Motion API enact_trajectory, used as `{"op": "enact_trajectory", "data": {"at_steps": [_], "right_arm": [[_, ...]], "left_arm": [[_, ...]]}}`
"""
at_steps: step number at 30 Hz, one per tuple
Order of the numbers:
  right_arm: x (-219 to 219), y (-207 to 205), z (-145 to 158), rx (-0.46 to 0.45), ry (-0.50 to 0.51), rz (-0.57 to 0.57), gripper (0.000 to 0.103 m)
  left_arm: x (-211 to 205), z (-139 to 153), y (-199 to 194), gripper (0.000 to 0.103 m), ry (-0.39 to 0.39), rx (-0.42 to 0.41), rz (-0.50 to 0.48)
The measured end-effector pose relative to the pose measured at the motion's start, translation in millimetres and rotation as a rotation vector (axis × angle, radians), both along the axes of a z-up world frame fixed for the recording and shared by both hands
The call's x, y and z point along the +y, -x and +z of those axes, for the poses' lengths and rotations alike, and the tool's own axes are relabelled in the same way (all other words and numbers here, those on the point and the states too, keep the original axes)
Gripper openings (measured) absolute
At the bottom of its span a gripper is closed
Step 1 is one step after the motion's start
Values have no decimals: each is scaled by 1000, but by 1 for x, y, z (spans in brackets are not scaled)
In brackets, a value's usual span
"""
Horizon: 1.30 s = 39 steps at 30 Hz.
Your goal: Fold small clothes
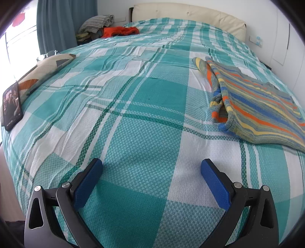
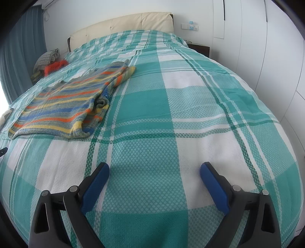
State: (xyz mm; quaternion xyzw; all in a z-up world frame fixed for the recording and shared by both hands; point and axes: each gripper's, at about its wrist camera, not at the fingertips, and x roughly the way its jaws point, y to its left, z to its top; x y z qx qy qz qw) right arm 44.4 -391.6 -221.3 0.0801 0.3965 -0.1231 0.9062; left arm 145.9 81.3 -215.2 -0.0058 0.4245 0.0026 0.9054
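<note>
A small striped knit sweater (image 1: 257, 106) in blue, orange, yellow and grey lies on the teal plaid bedspread (image 1: 144, 99), with its sleeves folded in along the side. It sits to the right in the left wrist view and to the left in the right wrist view (image 2: 63, 106). My left gripper (image 1: 151, 165) is open and empty over bare bedspread, left of the sweater. My right gripper (image 2: 154, 167) is open and empty over the bedspread (image 2: 171, 114), right of the sweater.
A phone (image 1: 11, 106) leans on a patterned cushion (image 1: 43, 70) at the bed's left edge. An orange garment (image 1: 120, 31) and a pile of folded cloth (image 1: 97, 22) lie near the cream headboard (image 1: 190, 15). White wardrobe doors (image 2: 266, 47) stand to the right.
</note>
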Motion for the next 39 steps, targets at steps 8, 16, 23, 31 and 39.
{"op": "enact_trajectory", "data": {"at_steps": [8,16,23,31,39], "right_arm": [[0,0,0,1,2,-1,96],[1,-2,0,2,1,3,98],[1,-4,-2,12,6,15,100],[1,-5,-2,13,21,13,100],[2,-5,-2,13,19,14,100]], "left_arm": [[0,1,0,102,0,6,-3],[7,27,15,102,7,17,-15],[-2,31,15,102,-24,34,-13],[-8,29,16,102,-75,37,-25],[-5,24,16,102,-80,65,-8]]}}
